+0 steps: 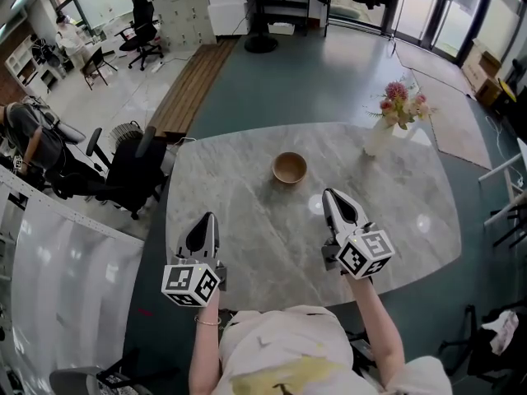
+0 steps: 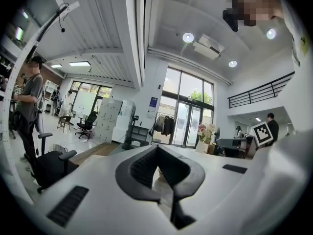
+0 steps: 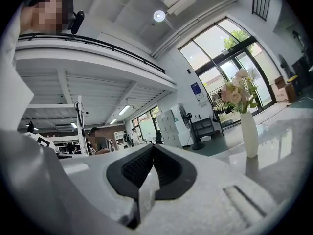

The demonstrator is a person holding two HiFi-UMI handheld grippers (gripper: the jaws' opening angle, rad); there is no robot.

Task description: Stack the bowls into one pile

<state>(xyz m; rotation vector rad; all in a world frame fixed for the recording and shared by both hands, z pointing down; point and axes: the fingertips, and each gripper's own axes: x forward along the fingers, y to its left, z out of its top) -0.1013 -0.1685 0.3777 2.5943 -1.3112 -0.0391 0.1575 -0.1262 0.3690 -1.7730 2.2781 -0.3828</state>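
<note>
Where the person's lap meets the near edge, the entries begin.

1. Left gripper (image 1: 205, 219): held over the near left part of the table (image 1: 247, 179), marker cube toward the person, nose pointing away across the top. Its jaws are closed tip to tip. The left gripper view shows the dark pads meeting and nothing caught between them.

2. Right gripper (image 1: 330, 194): held over the near right part of the table, a little farther in than the left one, also pointing away. Its jaws are fully closed, and the right gripper view shows the pads pressed together with nothing in them.

3. Table: pale grey marble slab with rounded corners, glossy, reflecting ceiling lights near the right gripper.

4. Bowl (image 1: 290, 168): wooden, light brown, upright, opening upward. It stands alone near the middle of the table, beyond both grippers and apart from them, nearer the right one. Whether it is one bowl or several nested together cannot be told from above.

5. Vase (image 1: 380, 138): white, slim, upright, on the far right part of the table, well apart from the bowl. It holds flowers (image 1: 402, 104), pink and yellow with green sprigs.

6. Office chair (image 1: 132, 171): black, on the floor just beside the table's left edge.

7. Bench (image 1: 191, 89): long, wooden, on the floor past the table's far left corner.

8. Glass doors (image 1: 428, 6): along the far wall, at the back right of the room.
</note>
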